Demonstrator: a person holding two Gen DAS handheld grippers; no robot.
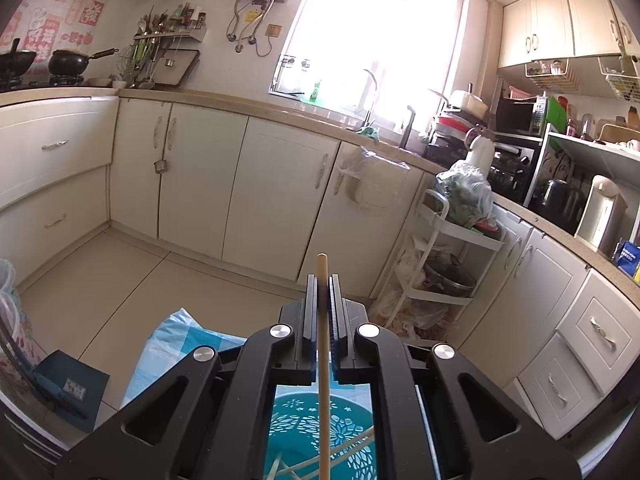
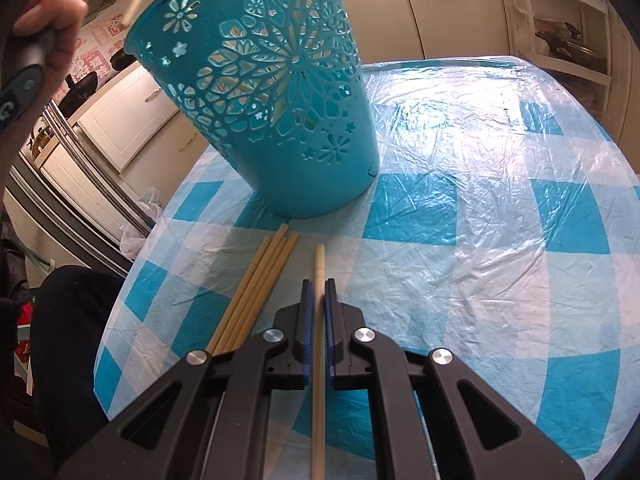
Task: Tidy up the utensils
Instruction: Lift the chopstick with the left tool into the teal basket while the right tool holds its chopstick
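My left gripper (image 1: 322, 280) is shut on a wooden chopstick (image 1: 323, 344) and holds it upright above the teal perforated utensil basket (image 1: 296, 432), which has several chopsticks inside. The same basket (image 2: 264, 92) stands on the table in the right wrist view. My right gripper (image 2: 319, 283) is shut on a pale chopstick (image 2: 319, 320) that lies along the tablecloth. Several more chopsticks (image 2: 260, 280) lie side by side on the cloth, just left of my right gripper and in front of the basket.
The round table (image 2: 500, 220) has a blue-and-white checked plastic cover. A person's hand (image 2: 48, 12) holds the other gripper's handle at the upper left. Kitchen cabinets (image 1: 208, 184), a white trolley (image 1: 452, 264) and a sunlit window (image 1: 376, 32) surround the floor.
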